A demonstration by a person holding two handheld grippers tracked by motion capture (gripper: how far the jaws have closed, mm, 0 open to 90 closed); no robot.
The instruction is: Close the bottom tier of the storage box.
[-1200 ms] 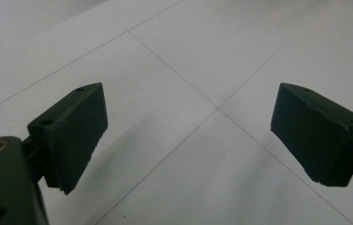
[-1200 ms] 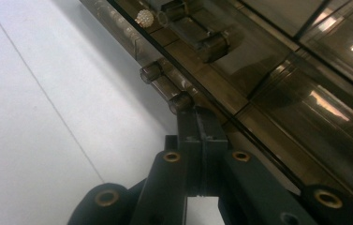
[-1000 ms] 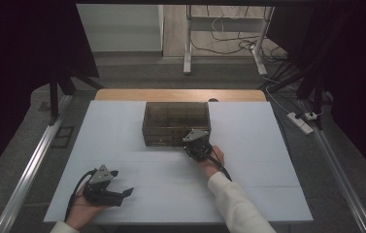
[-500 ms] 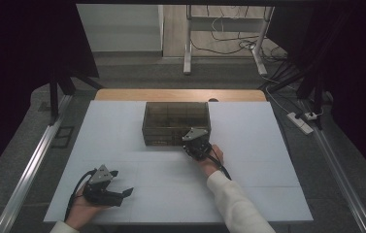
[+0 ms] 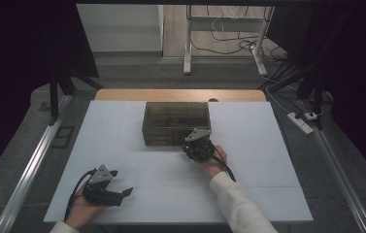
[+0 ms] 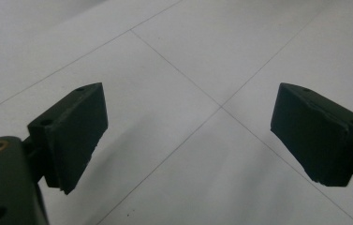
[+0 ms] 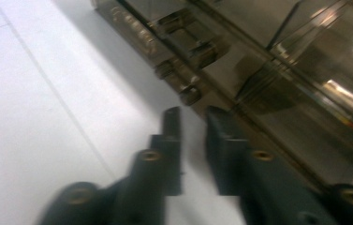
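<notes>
Box (image 5: 175, 124) sits mid-surface nr the far edge. Right hand-held gripper (image 7: 193, 123) is at its front wall by the latches (image 7: 190, 93), jaws just opening, slightly apart w/ nothing between. Left hand-held gripper (image 6: 188, 136) is released, empty, nr the near-left corner. Risk: jaws slip off a latch & shove the unbraced box.

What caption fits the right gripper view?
Right tool, jaws slightly parted and just opening with nothing between them, at the smoky clear box's latched front edge.

left gripper (image 5: 122, 193) — black jaws, grey three-cornered plate, trailing black cable | right gripper (image 5: 193, 145) — black, brass-ringed screw holes | sleeve (image 5: 239, 206) white
</notes>
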